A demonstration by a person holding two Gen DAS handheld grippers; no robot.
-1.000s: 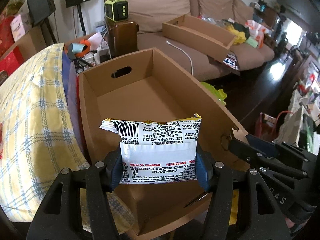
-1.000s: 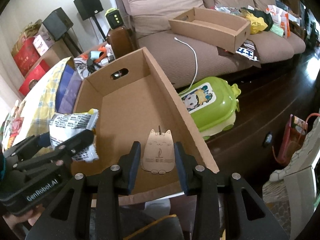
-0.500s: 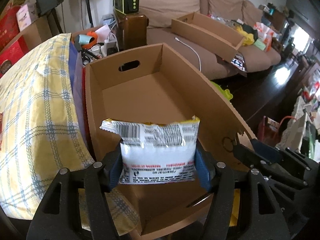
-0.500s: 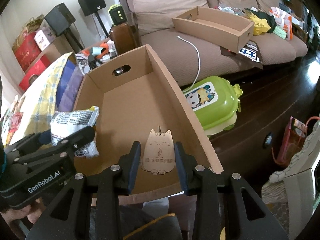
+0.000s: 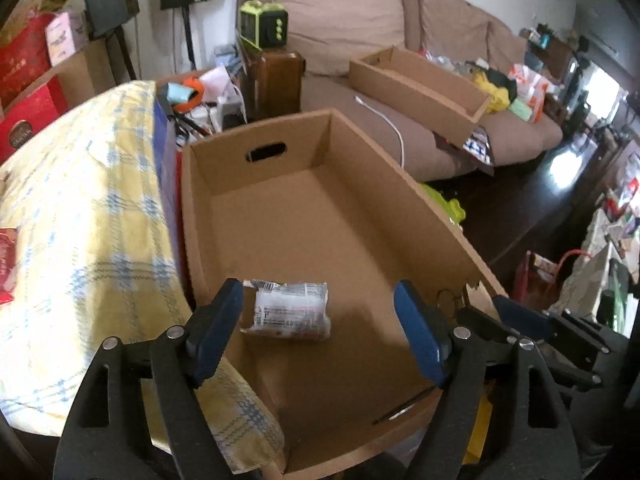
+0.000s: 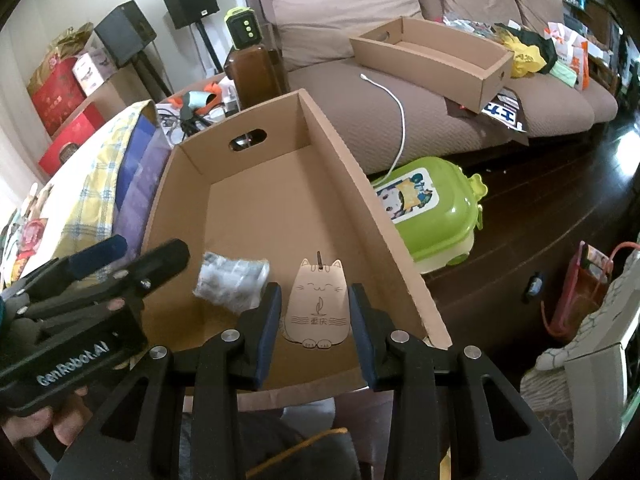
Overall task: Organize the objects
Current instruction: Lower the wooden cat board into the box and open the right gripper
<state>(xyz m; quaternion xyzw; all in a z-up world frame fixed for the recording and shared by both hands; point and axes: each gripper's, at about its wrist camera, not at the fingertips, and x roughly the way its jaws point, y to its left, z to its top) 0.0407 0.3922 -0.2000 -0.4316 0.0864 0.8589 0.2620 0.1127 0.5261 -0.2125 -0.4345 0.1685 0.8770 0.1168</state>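
A brown sofa [image 6: 400, 120] fills the back of the room, with a shallow cardboard tray [image 6: 432, 60] and a white cable [image 6: 396, 120] on its seat. In front stands the large open cardboard box [image 5: 312, 208], a handle slot cut in its far wall; a yellow checked cloth [image 5: 80, 220] lies just beside its left wall, and a green plastic case [image 6: 432, 220] sits on the dark floor to its right.

The left gripper [image 5: 320, 332] hangs over the box's near end with its jaws wide apart, having just been opening. The snack packet [image 5: 286, 312] lies flat on the box floor below and between the blue pads, touching neither.

The right gripper [image 6: 314, 316] is over the box's near right corner, its jaws closed on a flat wooden cat-shaped tag [image 6: 316, 304], held upright with a pad against each side edge.
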